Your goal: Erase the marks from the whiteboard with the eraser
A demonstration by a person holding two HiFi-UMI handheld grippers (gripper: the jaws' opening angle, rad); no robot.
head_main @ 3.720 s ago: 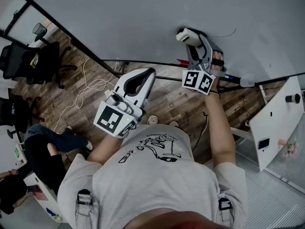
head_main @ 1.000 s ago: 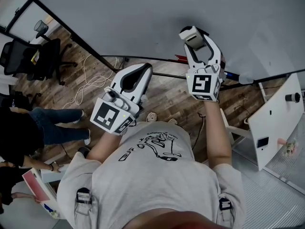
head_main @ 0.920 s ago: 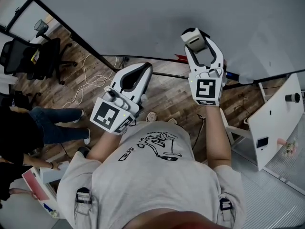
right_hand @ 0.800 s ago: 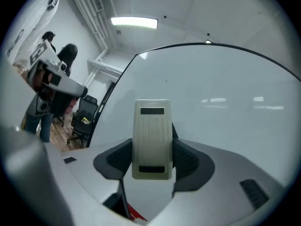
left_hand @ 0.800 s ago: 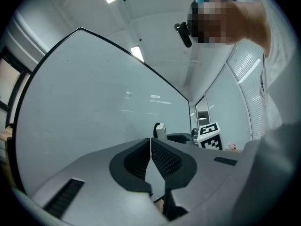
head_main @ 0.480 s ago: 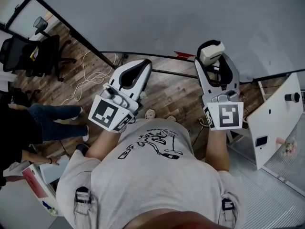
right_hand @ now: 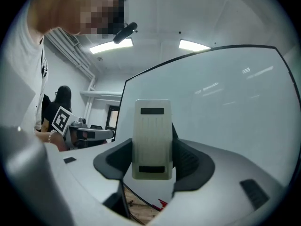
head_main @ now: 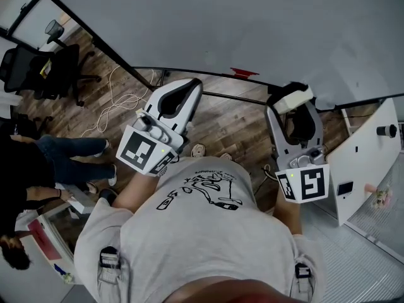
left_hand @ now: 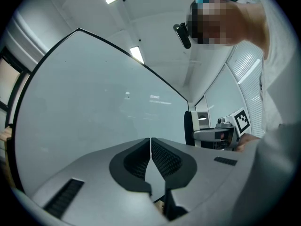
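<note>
whiteboard [head_main: 252, 17] ahead | eraser [head_main: 292, 97] between right gripper [head_main: 294, 101] jaws (near board's lower edge) | left gripper [head_main: 189, 88] leftward, apart

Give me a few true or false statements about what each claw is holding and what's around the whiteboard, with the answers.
1. The right claw is shut on the eraser. True.
2. The left claw holds a marker. False: its jaws are together with nothing between them.
3. The whiteboard is covered in heavy scribbles. False: it looks almost bare.
4. A black office chair stands on the wood floor. True.
</note>
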